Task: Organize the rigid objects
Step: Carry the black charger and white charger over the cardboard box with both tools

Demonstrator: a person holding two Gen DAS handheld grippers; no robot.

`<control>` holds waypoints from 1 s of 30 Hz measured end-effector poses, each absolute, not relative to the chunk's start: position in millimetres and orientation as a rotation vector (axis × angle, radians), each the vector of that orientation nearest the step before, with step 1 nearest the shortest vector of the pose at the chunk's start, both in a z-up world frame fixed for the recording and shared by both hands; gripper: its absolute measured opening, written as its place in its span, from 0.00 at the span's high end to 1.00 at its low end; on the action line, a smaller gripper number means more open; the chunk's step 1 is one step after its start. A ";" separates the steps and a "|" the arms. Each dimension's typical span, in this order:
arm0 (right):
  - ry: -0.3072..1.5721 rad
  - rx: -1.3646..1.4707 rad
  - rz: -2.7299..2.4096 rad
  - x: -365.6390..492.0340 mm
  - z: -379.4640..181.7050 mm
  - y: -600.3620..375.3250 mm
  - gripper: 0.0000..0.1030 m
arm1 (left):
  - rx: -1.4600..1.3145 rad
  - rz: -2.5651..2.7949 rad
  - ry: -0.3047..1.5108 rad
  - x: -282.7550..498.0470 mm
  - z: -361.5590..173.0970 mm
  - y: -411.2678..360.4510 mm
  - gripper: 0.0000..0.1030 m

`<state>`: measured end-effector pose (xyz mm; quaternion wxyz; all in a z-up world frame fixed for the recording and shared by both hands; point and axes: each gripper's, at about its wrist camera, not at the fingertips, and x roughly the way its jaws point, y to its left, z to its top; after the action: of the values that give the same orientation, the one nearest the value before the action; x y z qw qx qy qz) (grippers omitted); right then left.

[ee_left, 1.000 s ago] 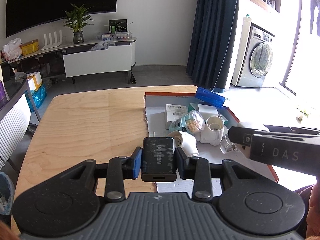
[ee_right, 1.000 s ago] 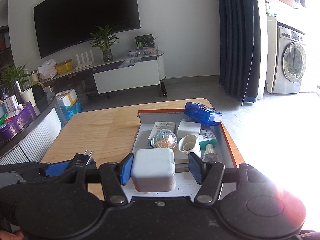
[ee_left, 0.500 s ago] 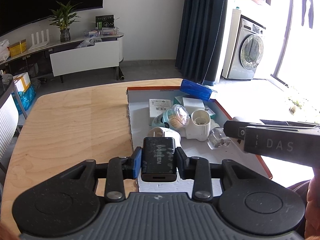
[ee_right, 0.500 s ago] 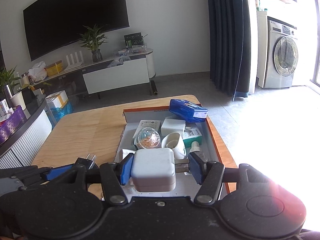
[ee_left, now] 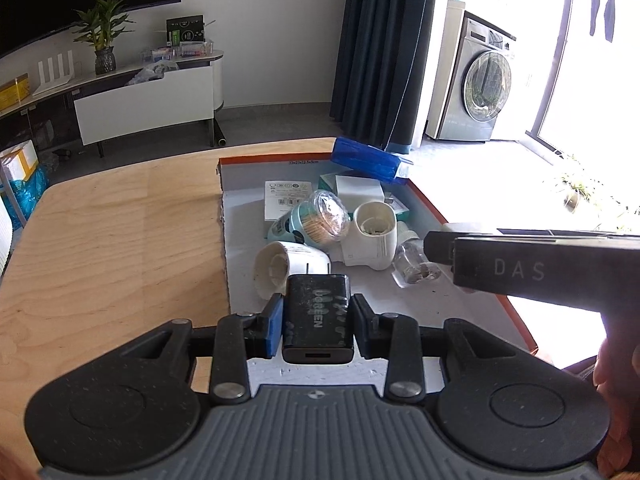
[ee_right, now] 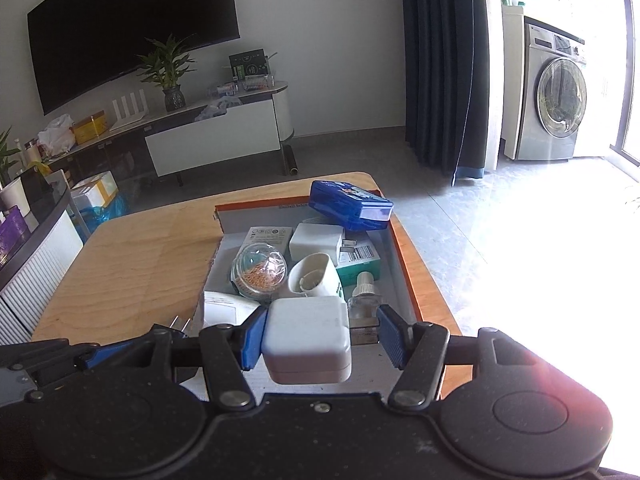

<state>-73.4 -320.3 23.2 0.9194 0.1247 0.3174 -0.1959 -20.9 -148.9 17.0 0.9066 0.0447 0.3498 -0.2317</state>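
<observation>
**Two chargers held over the tray's near end**

While our left gripper [ee_left: 318,320] clamps the black charger [ee_left: 318,318], prongs forward, our right gripper [ee_right: 316,336] pinches the white charger [ee_right: 307,342] across body and prongs. Both hang above the orange-rimmed tray [ee_right: 404,268], whose far half is crowded; bare floor shows only at its near end. Left of its torn edge lies open wooden table [ee_left: 120,232].

both grippers nearer the tray [ee_left: 516,322], its contents looming larger
</observation>
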 end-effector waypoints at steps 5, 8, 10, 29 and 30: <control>0.670 0.256 -0.411 -68.1 16.4 -330.2 0.31 | 0.102 -0.498 0.739 -18.8 11.0 -159.1 0.65; 0.680 0.257 -0.417 -65.6 12.9 -335.9 0.31 | 0.108 -0.507 0.747 -17.4 8.2 -164.1 0.65; 0.684 0.257 -0.416 -63.9 12.0 -339.4 0.31 | 0.109 -0.511 0.753 -16.4 7.2 -167.5 0.65; 0.723 0.275 -0.372 -40.2 1.3 -358.4 0.30 | 0.111 -0.545 0.787 -11.1 -2.6 -192.6 0.65; 0.720 0.278 -0.368 -40.0 1.5 -359.7 0.29 | 0.113 -0.548 0.788 -10.9 -3.2 -194.1 0.65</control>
<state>-40.0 -359.7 1.5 0.9101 0.1349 0.3490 -0.1783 -10.9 -194.1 -3.2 0.8854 0.0541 0.3790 -0.2636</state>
